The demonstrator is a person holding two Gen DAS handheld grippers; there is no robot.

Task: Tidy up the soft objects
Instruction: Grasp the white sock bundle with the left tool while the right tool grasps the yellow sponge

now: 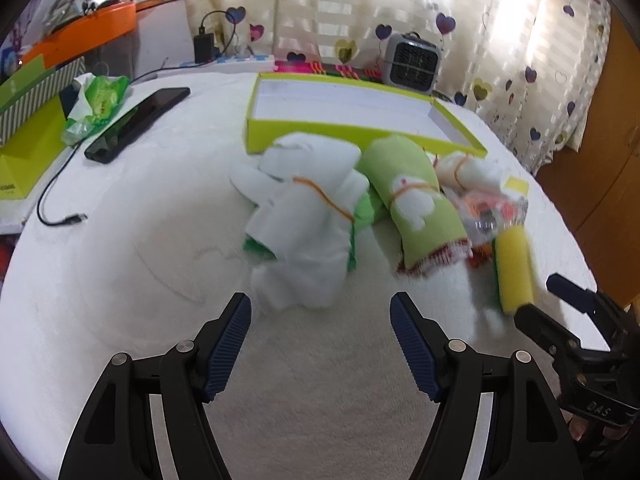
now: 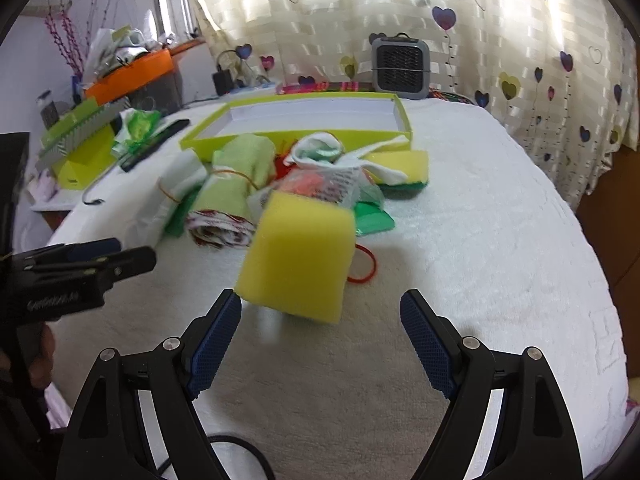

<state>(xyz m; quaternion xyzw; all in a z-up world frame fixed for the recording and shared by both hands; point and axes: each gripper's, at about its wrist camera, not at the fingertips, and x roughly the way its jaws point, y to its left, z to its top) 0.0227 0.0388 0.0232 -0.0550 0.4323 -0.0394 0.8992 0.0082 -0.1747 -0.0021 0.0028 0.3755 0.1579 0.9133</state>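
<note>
One yellow sponge [image 2: 297, 258] sits just ahead of the right gripper [image 2: 320, 320], its near-left corner touching the left pad; blurred, can't tell if it rests on the cover or is off it. Right jaws wide apart, nothing clamped. In left-wrist view the same sponge [image 1: 514, 266] shows at the tip of the right gripper [image 1: 560, 300], on the right.

Pile of soft items behind it, mid surface: white cloth bundle [image 1: 308, 220] w/ orange rubber band, green towel roll [image 1: 416, 204] w/ white print and red fringe, clear plastic bag [image 2: 340, 184] w/ orange bits, 2nd yellow/green sponge [image 2: 402, 168] far right of pile, red band loop [image 2: 366, 268] right of the near sponge.

Lime-green tray box [image 1: 360, 128] w/ white inside lies just beyond pile, far side.

Left gripper [image 1: 320, 328] hovers over white fluffy cover [image 1: 120, 280], near of the white bundle; jaws apart, not touching anything.

Far left: black phone [image 1: 136, 124], green wipes pack [image 1: 100, 100], loose cable [image 1: 60, 216]. Far back: grey fan heater [image 1: 414, 62] against heart-print curtain [image 1: 500, 20].
</note>
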